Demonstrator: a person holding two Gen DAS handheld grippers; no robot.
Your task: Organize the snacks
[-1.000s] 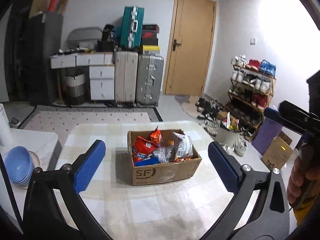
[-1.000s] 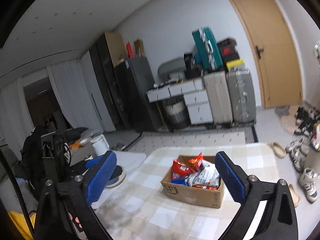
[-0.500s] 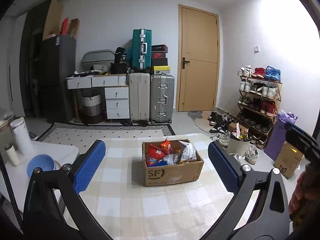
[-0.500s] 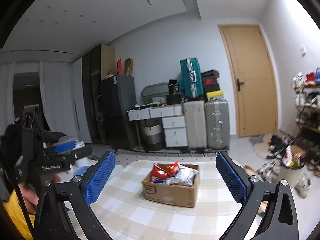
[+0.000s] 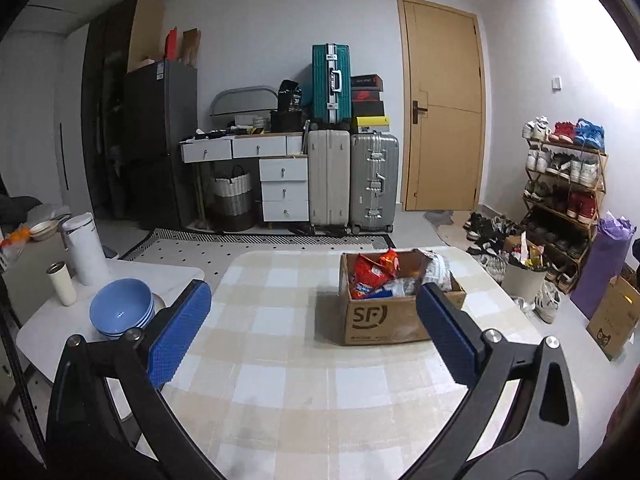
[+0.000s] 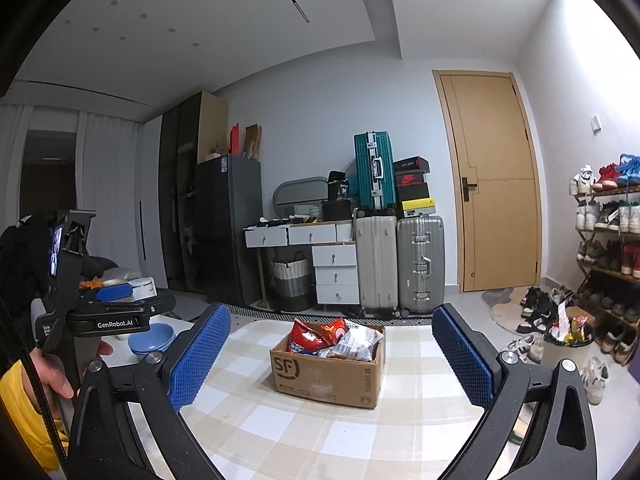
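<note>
A brown cardboard box [image 5: 384, 314] marked SF stands on the checked tablecloth [image 5: 280, 360], holding a red snack bag [image 5: 370, 270] and silvery packets [image 5: 436, 268]. My left gripper [image 5: 313, 290] hangs open in front of the box and a little to its left, with nothing between its blue pads [image 5: 180, 332]. In the right wrist view the box [image 6: 328, 376] lies ahead, with the red bag [image 6: 314, 336] and a silver bag [image 6: 356, 340] showing above its rim. My right gripper [image 6: 331, 310] is open and empty, short of the box. The left gripper [image 6: 108, 308] appears at far left, held by a hand [image 6: 60, 376].
A white side table [image 5: 48, 320] to the left carries stacked blue bowls [image 5: 120, 308], a white kettle [image 5: 86, 248] and a cup [image 5: 60, 288]. To the right, a bin [image 5: 522, 280], shoes and a shoe rack [image 5: 560, 200] stand on the floor. Suitcases [image 5: 352, 176] and drawers line the back wall.
Both views have tilted up and pulled back, so the box looks lower and farther. In the left view the box has shifted right. Both grippers stayed open.
</note>
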